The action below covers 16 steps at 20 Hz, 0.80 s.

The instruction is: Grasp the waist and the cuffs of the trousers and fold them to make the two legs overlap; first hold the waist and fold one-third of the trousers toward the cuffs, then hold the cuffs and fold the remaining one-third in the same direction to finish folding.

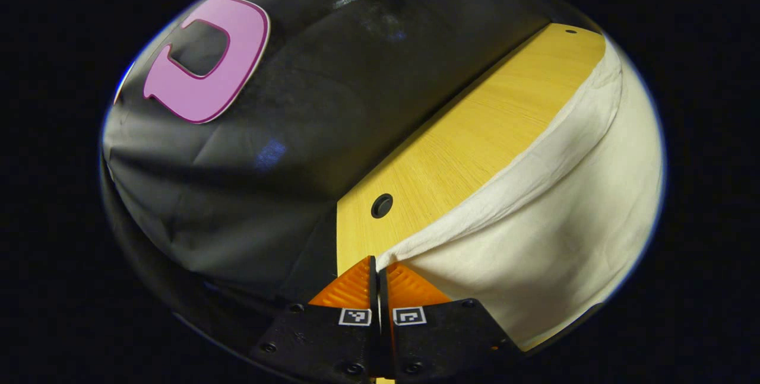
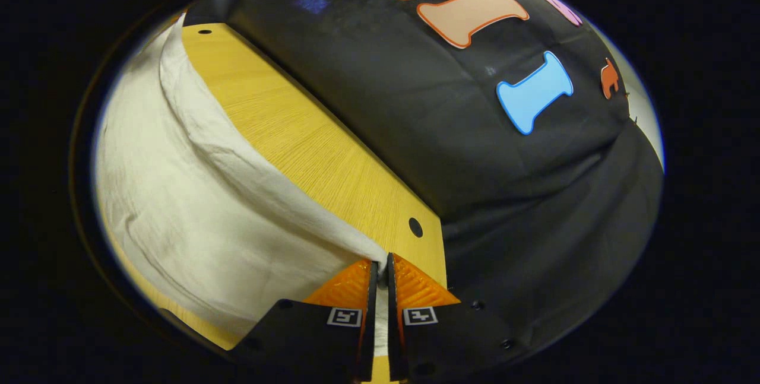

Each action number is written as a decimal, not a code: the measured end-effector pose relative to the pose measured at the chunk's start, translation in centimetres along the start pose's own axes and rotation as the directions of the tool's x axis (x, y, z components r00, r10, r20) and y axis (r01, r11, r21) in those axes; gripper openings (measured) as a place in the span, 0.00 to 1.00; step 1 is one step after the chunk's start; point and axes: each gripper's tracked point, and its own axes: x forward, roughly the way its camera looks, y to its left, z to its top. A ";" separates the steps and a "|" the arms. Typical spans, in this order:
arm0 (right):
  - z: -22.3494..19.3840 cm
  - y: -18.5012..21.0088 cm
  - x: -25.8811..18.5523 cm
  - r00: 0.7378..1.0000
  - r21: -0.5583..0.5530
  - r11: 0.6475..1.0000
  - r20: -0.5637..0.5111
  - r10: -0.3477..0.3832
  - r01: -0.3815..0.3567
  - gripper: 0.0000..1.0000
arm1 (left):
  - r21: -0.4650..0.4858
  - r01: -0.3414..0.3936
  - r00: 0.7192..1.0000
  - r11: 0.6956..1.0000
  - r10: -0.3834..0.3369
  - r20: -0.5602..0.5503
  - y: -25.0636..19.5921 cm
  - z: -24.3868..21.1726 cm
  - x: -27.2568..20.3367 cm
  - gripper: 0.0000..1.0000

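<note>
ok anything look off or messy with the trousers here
Nothing stands out. The cream trousers lie on the wooden table, their edge bunched where the left gripper and right gripper pinch it, as expected mid-fold.

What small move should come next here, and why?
Probably carry the pinched edge forward over the trousers to lay the fold. The left gripper and the right gripper each look shut on a corner of the cloth, whose edge hangs stretched above the table.
</note>
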 end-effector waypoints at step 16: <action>-2.5 -4.0 -5.6 0.996 0.580 0.810 -0.069 -0.051 0.082 1.00 | -0.404 0.073 0.980 0.912 0.010 0.201 0.1 2.2 -2.7 0.95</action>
